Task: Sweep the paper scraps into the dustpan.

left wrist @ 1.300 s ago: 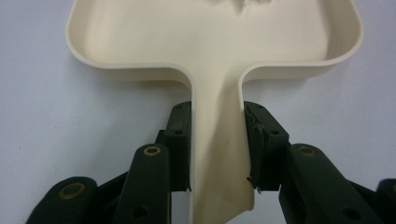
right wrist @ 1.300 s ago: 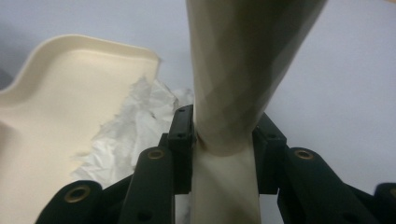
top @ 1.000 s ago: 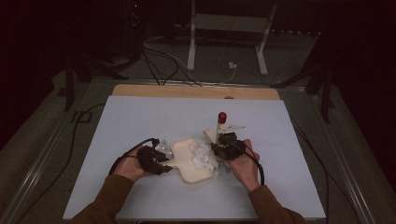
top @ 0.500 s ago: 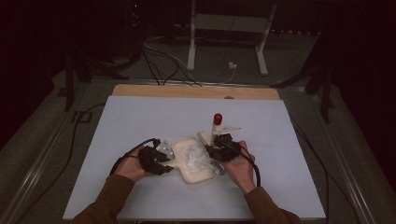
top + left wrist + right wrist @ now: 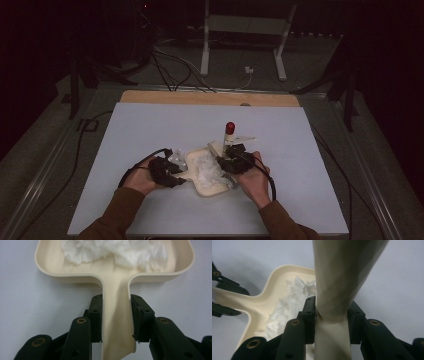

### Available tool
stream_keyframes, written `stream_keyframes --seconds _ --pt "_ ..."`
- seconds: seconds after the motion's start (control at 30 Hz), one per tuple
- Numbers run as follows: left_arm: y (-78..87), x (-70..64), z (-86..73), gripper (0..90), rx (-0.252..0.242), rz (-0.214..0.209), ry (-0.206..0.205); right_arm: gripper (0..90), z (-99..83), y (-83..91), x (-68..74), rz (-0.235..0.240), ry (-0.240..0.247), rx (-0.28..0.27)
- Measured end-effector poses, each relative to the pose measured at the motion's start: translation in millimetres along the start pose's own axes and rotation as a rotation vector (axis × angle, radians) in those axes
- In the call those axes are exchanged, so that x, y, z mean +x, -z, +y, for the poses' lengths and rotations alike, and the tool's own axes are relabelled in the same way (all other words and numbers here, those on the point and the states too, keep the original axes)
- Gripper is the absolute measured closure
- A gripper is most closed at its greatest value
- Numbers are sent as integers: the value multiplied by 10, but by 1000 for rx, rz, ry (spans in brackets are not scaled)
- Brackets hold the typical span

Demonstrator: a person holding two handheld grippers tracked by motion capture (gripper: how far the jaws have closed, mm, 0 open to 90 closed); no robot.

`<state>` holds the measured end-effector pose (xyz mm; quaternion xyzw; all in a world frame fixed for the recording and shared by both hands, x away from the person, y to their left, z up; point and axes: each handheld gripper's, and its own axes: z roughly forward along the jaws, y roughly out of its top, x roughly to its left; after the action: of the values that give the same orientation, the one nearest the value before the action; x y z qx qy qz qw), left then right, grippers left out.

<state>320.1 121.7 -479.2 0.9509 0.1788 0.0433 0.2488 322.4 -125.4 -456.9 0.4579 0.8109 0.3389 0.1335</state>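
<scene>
High view: left gripper (image 5: 176, 172) clamped on dustpan (image 5: 206, 175) handle, right gripper (image 5: 231, 161) gripping cream brush handle (image 5: 223, 141) above crumpled tissue (image 5: 209, 169).

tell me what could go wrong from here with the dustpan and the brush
1. The crumpled white tissue sits loose in the cream dustpan; if the left gripper, shut on the narrow handle, tilts, the tissue may slide out.
2. The right gripper holds the brush handle close over the pan; a hard sweep could flick tissue over the low rim.
3. Both grippers work close together and could bump.
</scene>
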Motion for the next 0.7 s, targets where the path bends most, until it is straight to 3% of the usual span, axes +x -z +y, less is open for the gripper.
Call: stream_keyframes --seconds 0.37,0.5,0.7 --pt "-5 -9 1 663 -1 2 4 672 22 -7 75 18 2 -2" --pt "-6 -11 2 663 -1 1 7 672 47 25 95 53 -23 -11" --pt "-10 -15 -2 663 -2 3 8 672 73 10 177 61 -2 -11"
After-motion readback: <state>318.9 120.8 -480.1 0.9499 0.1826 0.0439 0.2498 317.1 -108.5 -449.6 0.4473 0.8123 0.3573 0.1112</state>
